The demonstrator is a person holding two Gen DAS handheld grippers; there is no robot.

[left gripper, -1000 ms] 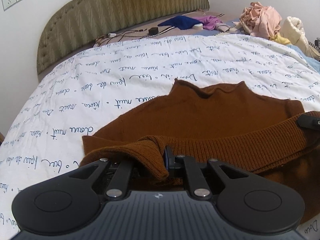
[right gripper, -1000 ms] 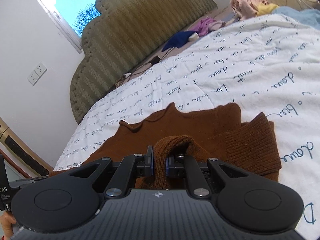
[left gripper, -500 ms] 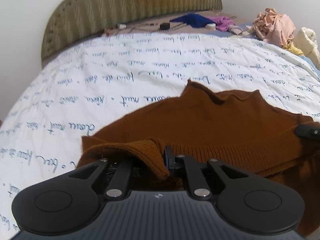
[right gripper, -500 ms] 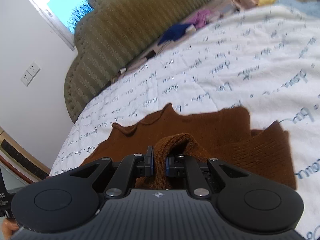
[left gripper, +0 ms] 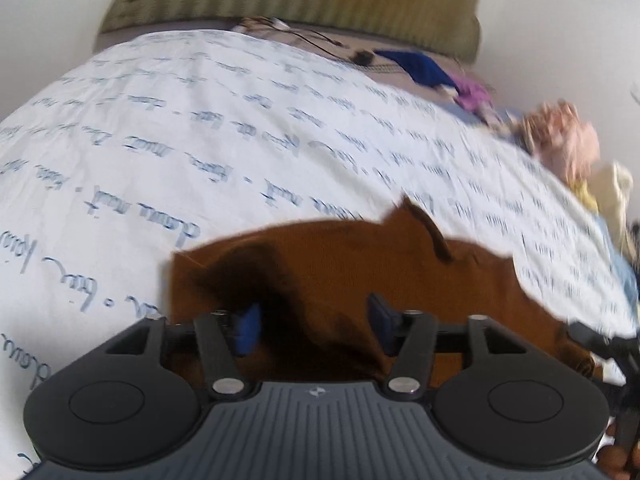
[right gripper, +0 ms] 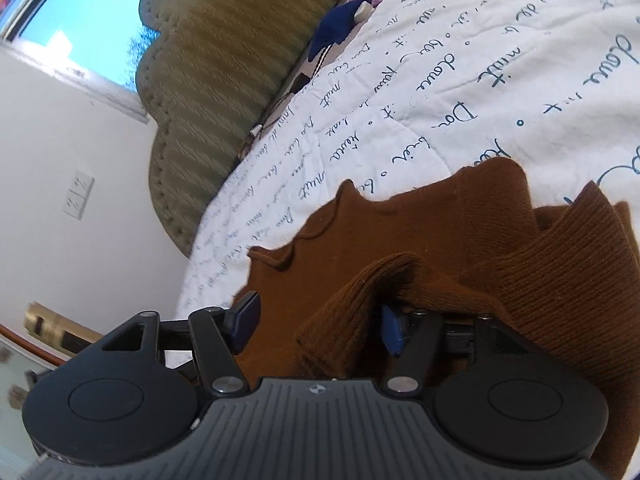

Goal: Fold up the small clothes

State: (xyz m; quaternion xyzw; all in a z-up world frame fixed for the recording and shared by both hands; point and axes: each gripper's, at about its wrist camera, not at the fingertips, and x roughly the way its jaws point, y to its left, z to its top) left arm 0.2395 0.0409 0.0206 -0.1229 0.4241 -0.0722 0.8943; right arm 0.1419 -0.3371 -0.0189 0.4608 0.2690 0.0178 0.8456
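Letting go of the hem after a fold on the bed

The bed under its script-printed white quilt carries the brown knitted sweater, lying flat near the close edge, collar toward the headboard; its long axis appears to run across the bed, between the two tools. The step looks like release: the ribbed hem has been brought up over the body. The left tool has just been opening and stands wide, cloth beneath but unpinched. The right tool has just been opening too; a ribbed fold drapes over one finger, unclamped. Next, I judge, both should draw clear without dragging the knit, then take the sides for a crosswise fold.
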